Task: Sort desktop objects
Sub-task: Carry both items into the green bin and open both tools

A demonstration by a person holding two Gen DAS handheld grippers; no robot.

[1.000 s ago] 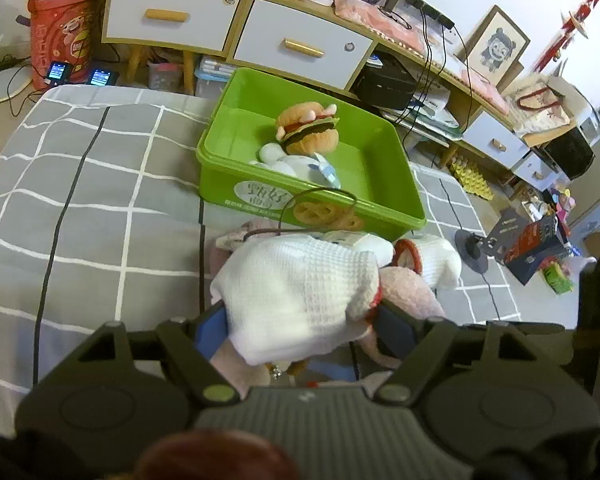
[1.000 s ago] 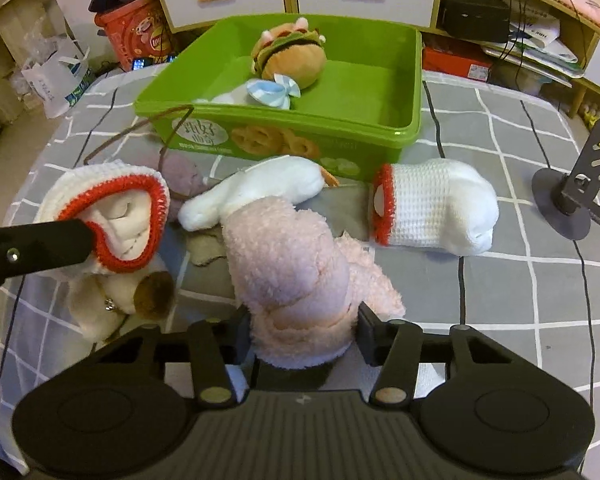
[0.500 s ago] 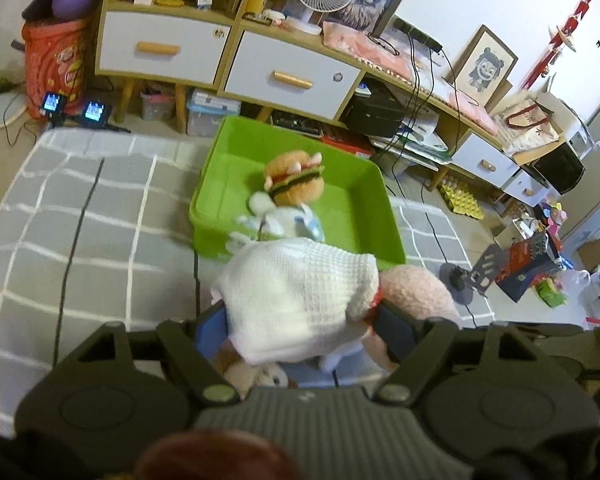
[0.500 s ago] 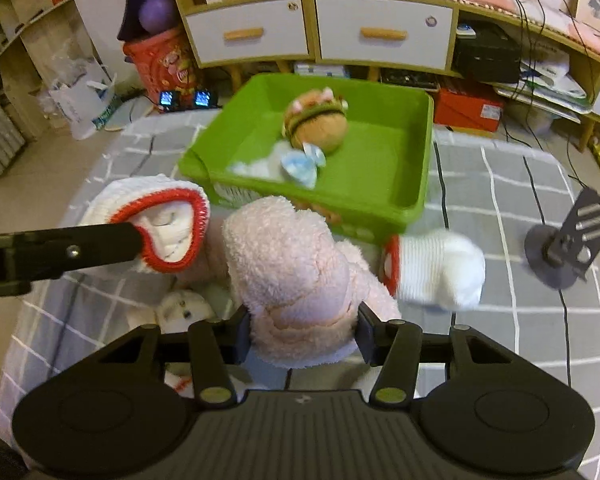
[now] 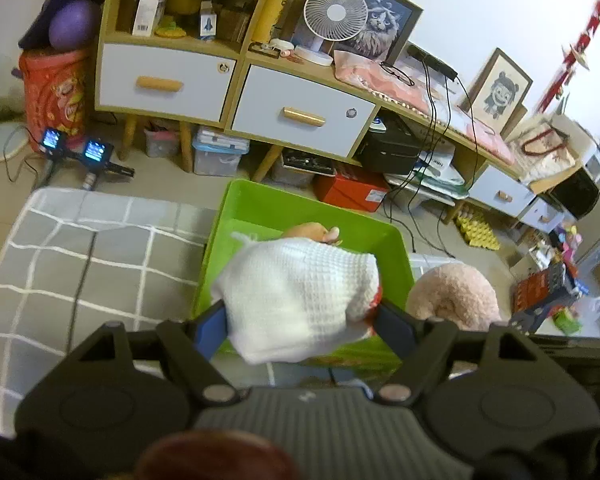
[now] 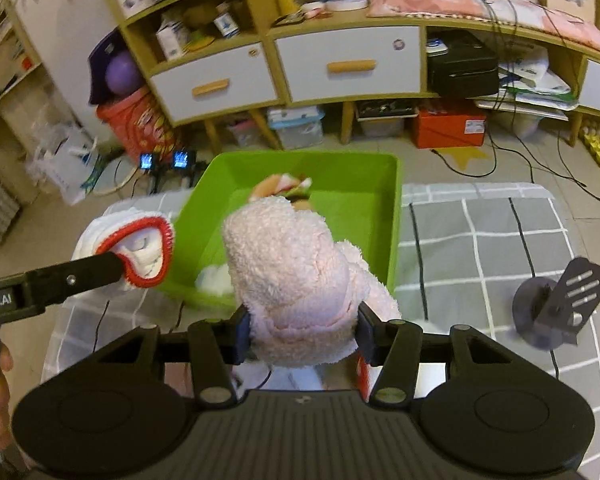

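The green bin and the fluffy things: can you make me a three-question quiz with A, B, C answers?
1. Where is the burger plush?
A. inside the green bin
B. on the floor
C. on the shelf

2. What colour is the knitted sock's rim?
A. blue
B. red
C. yellow

3. What does the right hand-held gripper do?
A. hangs open
B. grips the pink fluffy item
C. grips a cable

Answers: 1 A, it lies within the bin walls. 2 B, a red band edges the opening. 3 B, both fingers press the pink fluff.
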